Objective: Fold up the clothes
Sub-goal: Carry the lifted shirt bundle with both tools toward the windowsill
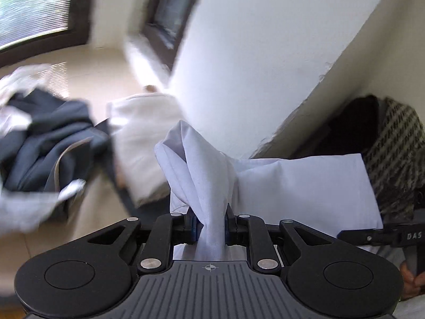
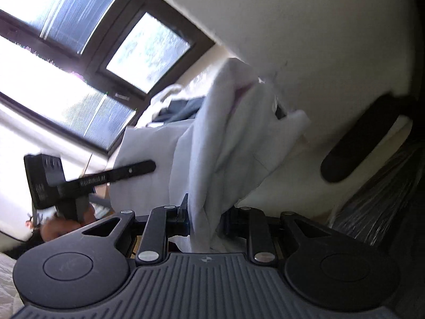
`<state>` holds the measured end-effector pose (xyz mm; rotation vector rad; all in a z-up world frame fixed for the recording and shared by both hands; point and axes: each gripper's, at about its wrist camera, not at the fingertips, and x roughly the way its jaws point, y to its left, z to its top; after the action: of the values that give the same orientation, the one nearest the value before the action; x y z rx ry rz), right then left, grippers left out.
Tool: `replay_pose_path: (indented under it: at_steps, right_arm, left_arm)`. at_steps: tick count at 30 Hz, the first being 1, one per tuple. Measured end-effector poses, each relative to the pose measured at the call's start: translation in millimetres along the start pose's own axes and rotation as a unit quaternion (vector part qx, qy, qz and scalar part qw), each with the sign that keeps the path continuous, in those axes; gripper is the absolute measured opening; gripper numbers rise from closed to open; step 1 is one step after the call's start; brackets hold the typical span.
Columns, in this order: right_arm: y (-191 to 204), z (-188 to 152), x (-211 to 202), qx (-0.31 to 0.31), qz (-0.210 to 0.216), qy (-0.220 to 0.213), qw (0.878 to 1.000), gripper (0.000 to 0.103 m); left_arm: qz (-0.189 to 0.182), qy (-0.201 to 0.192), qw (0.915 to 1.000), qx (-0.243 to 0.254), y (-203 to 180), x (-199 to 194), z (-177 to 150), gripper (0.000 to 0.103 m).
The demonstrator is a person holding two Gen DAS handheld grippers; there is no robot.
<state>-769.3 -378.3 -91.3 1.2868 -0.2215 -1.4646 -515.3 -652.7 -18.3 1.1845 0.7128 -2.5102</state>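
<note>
Both hand-held grippers clamped on one pale garment, held up off the surface.

Left hand-held gripper [image 1: 211,228]: jaws pinched on a bunched fold of the pale blue garment [image 1: 305,186]. Right hand-held gripper [image 2: 204,226]: jaws closed on same garment [image 2: 212,146], cloth hanging w/ folds. Beyond: heap of dark clothes [image 1: 47,143] at left, window [image 2: 79,66] behind; bkgd blurred.

Your left hand-held gripper [image 1: 211,226] is matte black: two rounded lobes with circular insets, a grey ribbed plate between them bearing a small crosshair mark, and linkage bars pinned with silver rivets. Blue pads line its fingers [image 1: 193,226]. Your right hand-held gripper [image 2: 204,222] matches it. White lettering "DAS" marks the black bar at the left view's right edge.
</note>
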Motion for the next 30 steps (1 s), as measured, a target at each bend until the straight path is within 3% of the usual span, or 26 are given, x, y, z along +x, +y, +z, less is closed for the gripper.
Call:
replay_pose_path:
  at_steps: [3,8,17,25,30]
  right_arm:
    - [-3,15,7,-0.002,0.005,-0.011,1.000,0.025]
    - [1,29,35,0.021,0.029,-0.042,0.998,0.025]
    - [27,41,106,0.062,0.008,-0.146,0.987,0.027]
    - [50,54,189,0.054,-0.050,-0.198,0.977,0.030]
    - [46,56,242,0.077,-0.082,-0.207,0.972,0.031]
  left_arm:
    - [0.008,0.025,0.9984,0.051,-5,6,38,0.020]
    - [0.029,0.064,0.9929,0.096,1,13,92,0.019]
    - [0.006,0.077,0.9759,0.204,49,57,175,0.019]
    - [-0.048,0.081,0.9562,0.277,89,122,210,0.019]
    - [-0.079,0.092,0.9481,0.294,113,169,216,0.019]
